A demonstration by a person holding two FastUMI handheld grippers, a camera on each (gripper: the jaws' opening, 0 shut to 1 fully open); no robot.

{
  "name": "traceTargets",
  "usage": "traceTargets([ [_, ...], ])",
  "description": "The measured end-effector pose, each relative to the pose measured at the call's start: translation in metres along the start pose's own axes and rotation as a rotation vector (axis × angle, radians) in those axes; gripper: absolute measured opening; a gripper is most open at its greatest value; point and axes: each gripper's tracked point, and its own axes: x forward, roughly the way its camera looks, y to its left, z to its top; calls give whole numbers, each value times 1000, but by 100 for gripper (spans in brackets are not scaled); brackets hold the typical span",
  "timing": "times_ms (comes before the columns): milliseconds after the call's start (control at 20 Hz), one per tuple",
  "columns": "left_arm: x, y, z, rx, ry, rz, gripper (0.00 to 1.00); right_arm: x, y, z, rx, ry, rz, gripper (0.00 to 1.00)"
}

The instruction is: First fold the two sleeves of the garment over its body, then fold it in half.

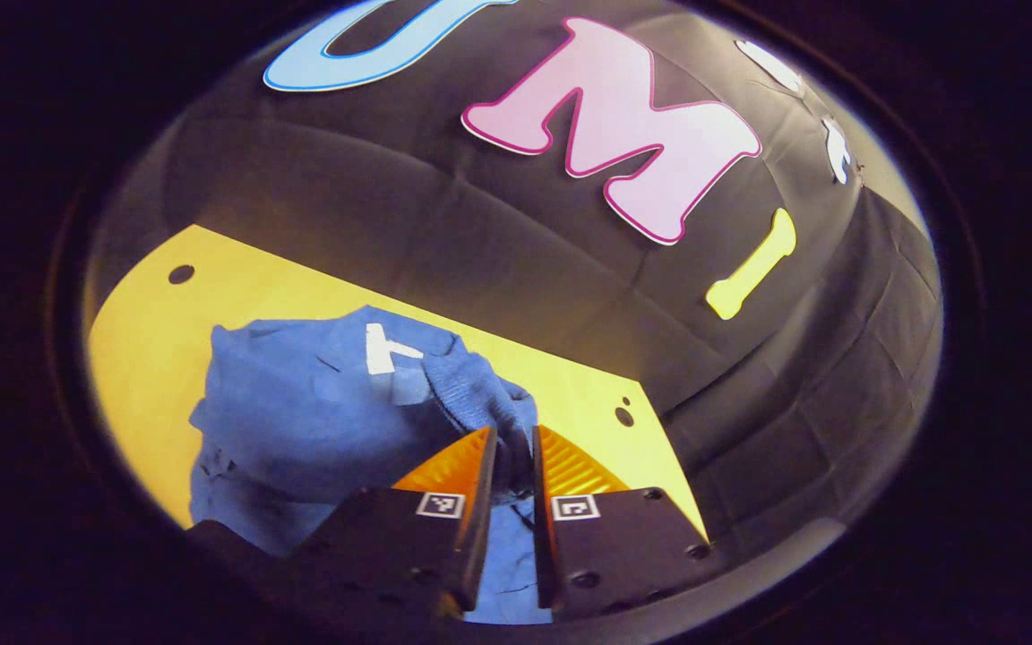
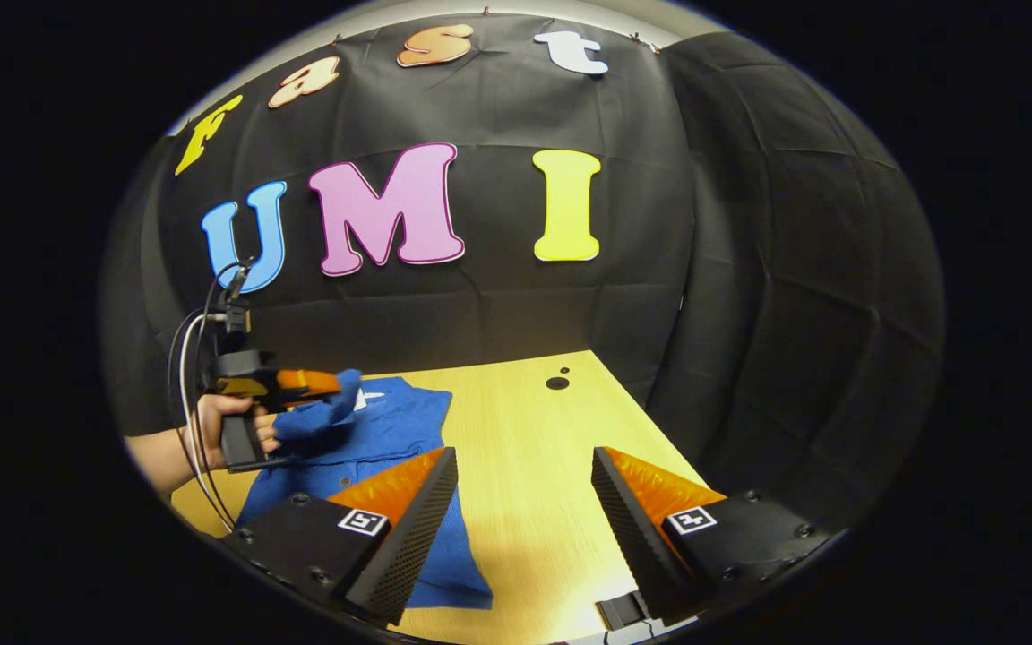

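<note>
The blue garment [image 1: 319,412] lies on the yellow table [image 1: 149,331] with a white patch near its collar. My left gripper [image 1: 512,448] is shut on a blue sleeve [image 1: 480,394], which is lifted off the table and drawn over the body. In the right gripper view the left gripper [image 2: 323,383] is held by a hand [image 2: 211,430] at the left, with the sleeve [image 2: 328,408] bunched in its fingers above the garment [image 2: 391,430]. My right gripper [image 2: 525,502] stands open over bare table beside the garment's right edge, holding nothing.
The wooden table [image 2: 534,466] has small dark holes [image 2: 557,382] near its far edge. Cables [image 2: 198,358] hang from the left gripper. Black cloth walls close in behind and to the right of the table.
</note>
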Motion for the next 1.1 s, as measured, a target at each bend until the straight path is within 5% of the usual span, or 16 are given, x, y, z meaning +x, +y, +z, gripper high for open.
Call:
traceTargets([
  [150, 9, -11, -5, 62, -8, -15, 87, -1, 6, -14, -32, 20, 17, 96],
  [450, -106, 38, -27, 180, -25, 26, 85, 4, 24, -45, -44, 67, 37, 96],
  [700, -238, 134, -108, 281, 107, 240, 84, 5, 39, -106, -52, 215, 49, 96],
  [900, -307, 198, -197, 155, 257, 387, 85, 1, 44, -178, -57, 420, 43, 98],
  [1100, -321, 225, -243, 77, 345, 462, 85, 5, 44, -224, -23, 568, 29, 98],
])
